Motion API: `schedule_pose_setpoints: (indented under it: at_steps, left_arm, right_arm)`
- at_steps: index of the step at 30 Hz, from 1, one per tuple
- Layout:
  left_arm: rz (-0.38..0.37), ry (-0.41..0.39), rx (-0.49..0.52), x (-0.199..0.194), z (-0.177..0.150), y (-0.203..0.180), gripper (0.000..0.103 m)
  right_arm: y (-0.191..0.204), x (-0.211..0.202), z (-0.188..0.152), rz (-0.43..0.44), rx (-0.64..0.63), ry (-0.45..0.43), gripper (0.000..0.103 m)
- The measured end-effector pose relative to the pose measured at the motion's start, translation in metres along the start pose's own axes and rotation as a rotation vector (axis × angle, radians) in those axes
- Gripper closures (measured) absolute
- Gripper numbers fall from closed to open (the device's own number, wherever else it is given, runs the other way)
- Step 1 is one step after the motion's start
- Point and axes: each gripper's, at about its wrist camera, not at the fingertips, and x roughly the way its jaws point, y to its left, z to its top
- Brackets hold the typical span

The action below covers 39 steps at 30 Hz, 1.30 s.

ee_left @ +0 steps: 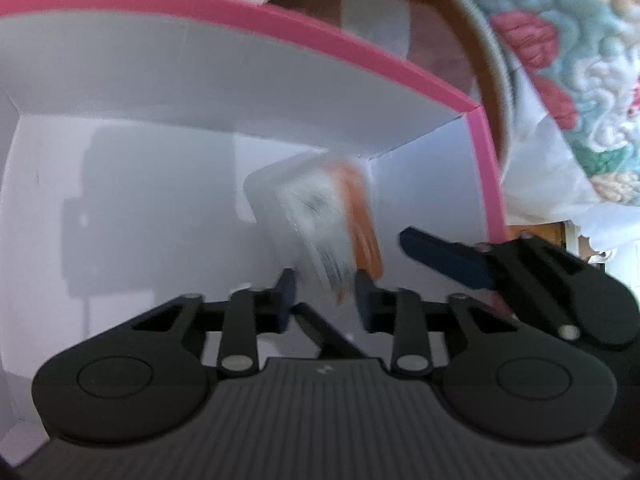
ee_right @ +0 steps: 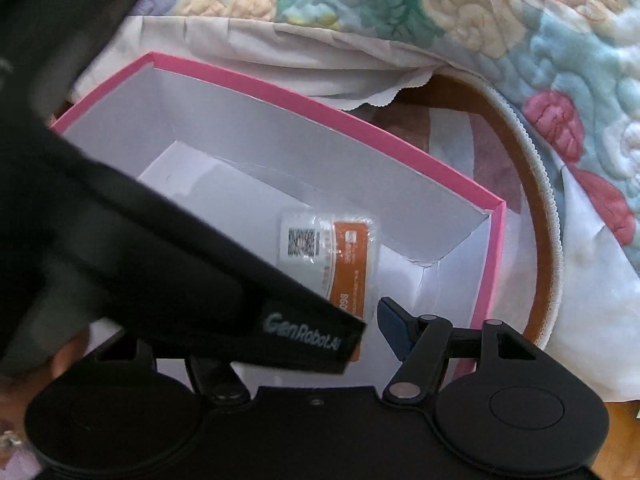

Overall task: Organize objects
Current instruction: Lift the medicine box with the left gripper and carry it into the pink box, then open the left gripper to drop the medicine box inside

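Observation:
A pink-rimmed white box (ee_left: 304, 20) lies open below both grippers and also shows in the right wrist view (ee_right: 304, 92). A clear-wrapped packet with a white label and orange band (ee_left: 320, 220) sits inside near the box's right corner, blurred; it also shows in the right wrist view (ee_right: 332, 252). My left gripper (ee_left: 325, 296) is inside the box with its jaws parted around the packet's near end, not clamping it. My right gripper (ee_right: 320, 324) is at the box's right wall; its left finger is hidden behind the left gripper's body (ee_right: 200, 264), and one blue fingertip (ee_left: 436, 252) shows.
A floral quilt (ee_right: 500, 20) and a white cloth (ee_right: 280, 48) lie beyond the box. A brown round rim with white edging (ee_right: 548, 216) curves along the box's right side. A crumpled white sheet (ee_left: 560, 184) lies right of it.

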Motion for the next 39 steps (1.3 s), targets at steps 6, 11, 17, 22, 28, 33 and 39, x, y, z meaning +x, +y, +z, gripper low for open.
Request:
schedule_pose_setpoints:
  at_steps: [6, 11, 17, 22, 28, 33, 39]
  left_arm:
    - [0.009, -0.008, -0.018, 0.007, 0.0, -0.007, 0.08]
    - [0.037, -0.024, 0.032, 0.012, 0.006, -0.021, 0.08]
    - [0.098, -0.027, 0.144, 0.017, 0.011, -0.042, 0.079]
    - [0.168, -0.07, 0.221, 0.008, 0.007, -0.053, 0.079]
    - [0.153, -0.048, 0.212, -0.02, -0.008, -0.058, 0.049]
    - [0.175, -0.046, 0.253, -0.068, -0.029, -0.057, 0.045]
    - [0.197, -0.113, 0.306, -0.135, -0.063, -0.059, 0.038]
  right_arm:
    - [-0.012, -0.013, -0.01, 0.03, 0.033, -0.032, 0.035]
    - [-0.022, -0.028, -0.026, 0.103, 0.058, -0.071, 0.052]
    - [-0.029, -0.03, -0.034, 0.112, 0.082, -0.1, 0.063]
    - [-0.028, -0.027, -0.036, 0.12, 0.116, -0.121, 0.063]
    - [-0.03, -0.032, -0.045, 0.142, 0.186, -0.139, 0.058]
    - [-0.024, -0.054, -0.05, 0.177, 0.213, -0.087, 0.055]
    - [-0.005, -0.113, -0.042, 0.168, 0.138, -0.142, 0.037]
